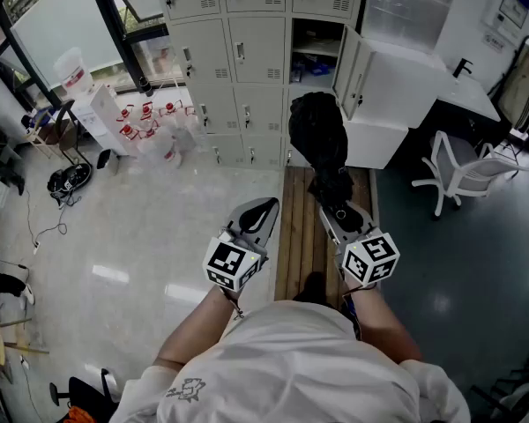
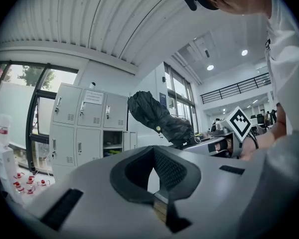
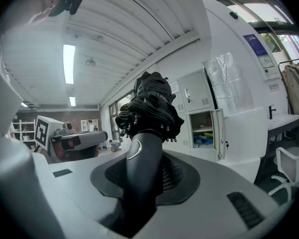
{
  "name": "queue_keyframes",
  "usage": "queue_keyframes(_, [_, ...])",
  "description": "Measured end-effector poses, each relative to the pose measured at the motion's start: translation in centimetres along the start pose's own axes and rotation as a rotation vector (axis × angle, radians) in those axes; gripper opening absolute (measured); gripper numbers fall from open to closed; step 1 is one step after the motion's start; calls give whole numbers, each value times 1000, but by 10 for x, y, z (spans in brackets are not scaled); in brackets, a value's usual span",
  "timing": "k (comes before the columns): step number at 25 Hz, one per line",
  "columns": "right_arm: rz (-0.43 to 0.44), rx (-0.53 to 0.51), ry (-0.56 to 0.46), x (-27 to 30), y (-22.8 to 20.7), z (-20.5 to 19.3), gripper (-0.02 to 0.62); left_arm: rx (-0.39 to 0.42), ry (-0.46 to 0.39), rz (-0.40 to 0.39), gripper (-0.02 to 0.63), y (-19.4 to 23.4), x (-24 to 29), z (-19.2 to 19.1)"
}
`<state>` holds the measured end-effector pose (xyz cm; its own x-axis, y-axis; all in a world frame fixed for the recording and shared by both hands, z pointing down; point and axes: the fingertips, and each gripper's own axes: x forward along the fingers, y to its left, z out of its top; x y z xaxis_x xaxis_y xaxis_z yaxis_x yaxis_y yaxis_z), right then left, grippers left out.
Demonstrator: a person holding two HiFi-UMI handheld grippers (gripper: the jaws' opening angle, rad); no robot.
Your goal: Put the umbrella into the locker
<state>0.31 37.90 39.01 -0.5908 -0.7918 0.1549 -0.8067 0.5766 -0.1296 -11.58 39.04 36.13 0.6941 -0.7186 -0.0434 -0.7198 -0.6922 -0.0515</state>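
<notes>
Black umbrella — handle pinched in R hand-held gripper; L hand-held gripper pressed together.

The umbrella is a black compact one, folded, with the canopy bunched up loose. It's held by its smooth dark handle in the right gripper, sticking out roughly level toward the locker. That one's pale grey metal, door swung wide open to the right, some stuff already on its shelf.
</notes>
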Motion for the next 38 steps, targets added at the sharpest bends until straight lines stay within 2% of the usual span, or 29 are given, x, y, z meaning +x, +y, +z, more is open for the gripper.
queue_keyframes(9, [7, 8, -16, 10, -16, 8, 144, 12, -7, -3, 11, -7, 19, 3])
queue_keyframes(20, [8, 31, 10, 29, -49, 3, 144, -15, -2, -3, 11, 8, 55, -7])
queue_keyframes(27, [12, 55, 33, 45, -97, -5, 146, -29, 6, -2, 11, 18, 113, -18])
queue_keyframes(38, [55, 81, 68, 64, -201, -5, 146, -32, -16, 20, 11, 21, 228, -25])
